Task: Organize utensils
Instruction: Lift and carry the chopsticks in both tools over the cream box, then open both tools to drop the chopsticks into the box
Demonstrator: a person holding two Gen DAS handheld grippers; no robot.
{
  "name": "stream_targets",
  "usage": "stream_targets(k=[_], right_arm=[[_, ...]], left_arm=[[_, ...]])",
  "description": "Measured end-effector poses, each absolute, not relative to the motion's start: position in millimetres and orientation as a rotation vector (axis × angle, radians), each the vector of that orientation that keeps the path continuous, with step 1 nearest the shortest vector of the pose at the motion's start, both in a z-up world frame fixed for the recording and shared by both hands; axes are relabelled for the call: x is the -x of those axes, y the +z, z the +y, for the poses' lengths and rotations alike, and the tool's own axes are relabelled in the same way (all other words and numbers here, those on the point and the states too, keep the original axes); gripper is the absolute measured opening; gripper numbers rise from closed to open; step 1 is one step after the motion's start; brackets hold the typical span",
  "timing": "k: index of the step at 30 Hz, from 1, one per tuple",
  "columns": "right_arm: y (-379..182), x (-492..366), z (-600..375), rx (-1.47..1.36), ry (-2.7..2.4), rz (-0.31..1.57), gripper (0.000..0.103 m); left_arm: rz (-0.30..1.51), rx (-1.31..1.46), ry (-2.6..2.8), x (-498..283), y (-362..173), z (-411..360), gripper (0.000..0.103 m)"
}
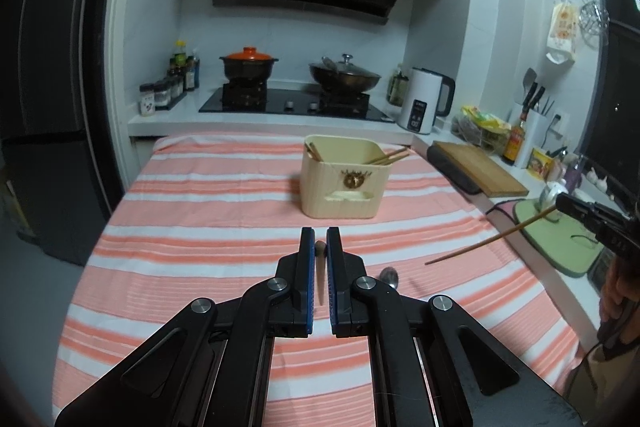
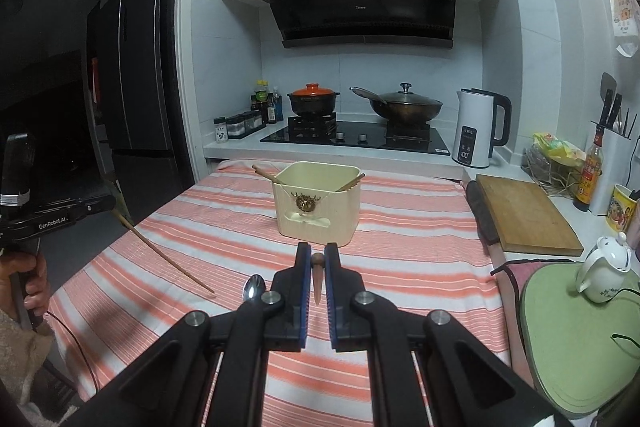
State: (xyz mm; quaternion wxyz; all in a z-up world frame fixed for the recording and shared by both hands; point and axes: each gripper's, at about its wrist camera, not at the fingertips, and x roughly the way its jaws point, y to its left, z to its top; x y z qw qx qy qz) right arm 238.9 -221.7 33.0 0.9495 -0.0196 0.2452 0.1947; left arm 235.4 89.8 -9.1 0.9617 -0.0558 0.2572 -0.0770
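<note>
Paired wrist views over the worktop, which is covered by a striped cloth (image 1: 200, 227). My left gripper (image 1: 320, 239) has its fingers clenched on the left chopstick (image 1: 320, 279), which hangs thick end up and tip down between the pads. My right gripper (image 2: 317, 251) grips the right chopstick (image 2: 317, 283) the same way. Both sticks are held clear of the cloth, each slanting down toward the middle in the other hand's view. That posture suits dropping them tip-first into the cream utensil holder (image 1: 344, 187) straight ahead. The holder stands upright on the cloth, and stored chopsticks (image 1: 390, 158) already lean on its rim. A metal spoon (image 1: 390, 277) lies on the cloth near my fingers, not yet put away. I judge the next step to be carrying both sticks over the holder's opening.
</note>
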Motion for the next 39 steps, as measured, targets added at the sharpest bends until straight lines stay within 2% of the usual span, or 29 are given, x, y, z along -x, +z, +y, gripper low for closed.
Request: stream_targets(k=[7, 15, 25, 32, 39], right_arm=[[44.8, -245.1, -219.0, 0.011, 0.418, 0.479, 0.007], [72.3, -257.7, -214.9, 0.014, 0.426, 0.418, 0.007], [107.1, -305.7, -196.0, 0.032, 0.412, 0.297, 0.007], [105.9, -365.4, -185.2, -0.03, 0.389, 0.259, 0.007], [68.2, -430.6, -166.3, -0.059, 0.401, 0.366, 0.007]], left_arm=[[0.512, 0.133, -0.192, -242.2, 1.1, 88.4, 0.003], [0.417, 0.159, -0.23, -253.3, 47.6, 93.2, 0.003], [0.292, 0.17, -0.24, -326.3, 97.7, 82.2, 0.003], [0.323, 0.195, -0.215, -391.0, 84.7, 72.4, 0.003], [0.426, 0.187, -0.206, -442.7, 48.5, 60.4, 0.003]])
